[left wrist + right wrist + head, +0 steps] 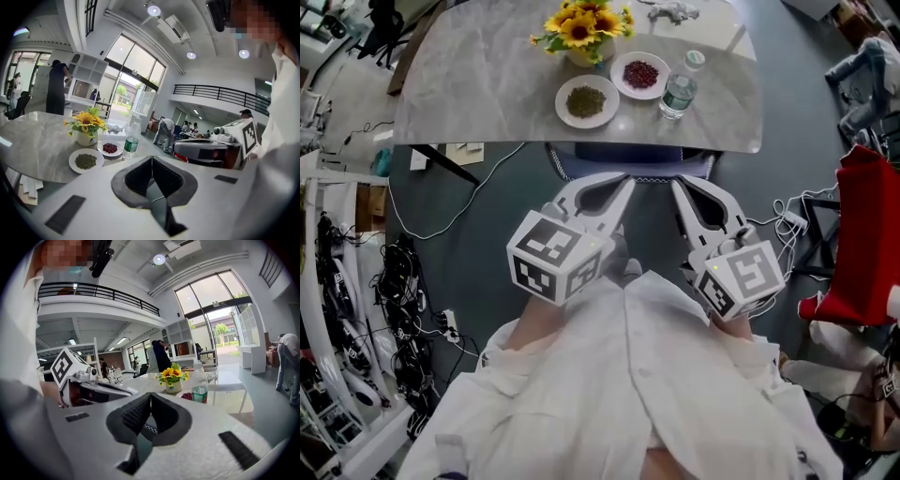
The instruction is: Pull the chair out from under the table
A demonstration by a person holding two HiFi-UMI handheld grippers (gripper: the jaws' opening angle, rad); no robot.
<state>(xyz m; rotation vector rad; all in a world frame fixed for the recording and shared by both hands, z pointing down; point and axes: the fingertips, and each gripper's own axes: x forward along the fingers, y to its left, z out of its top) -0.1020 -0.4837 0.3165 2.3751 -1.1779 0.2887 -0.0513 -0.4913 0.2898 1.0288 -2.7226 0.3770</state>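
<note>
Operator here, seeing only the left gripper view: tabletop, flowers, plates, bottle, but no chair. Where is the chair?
Observer: The head view shows the chair tucked under the table's near edge, straight ahead; only a dark strip of it shows.
Operator: And the other hand's jaws?
Observer: The right gripper view shows the right gripper with its jaws together.
Operator: How near are the tips?
Observer: In the head view the left gripper and the right both point at that strip, tips at its edge; contact I cannot tell.
</note>
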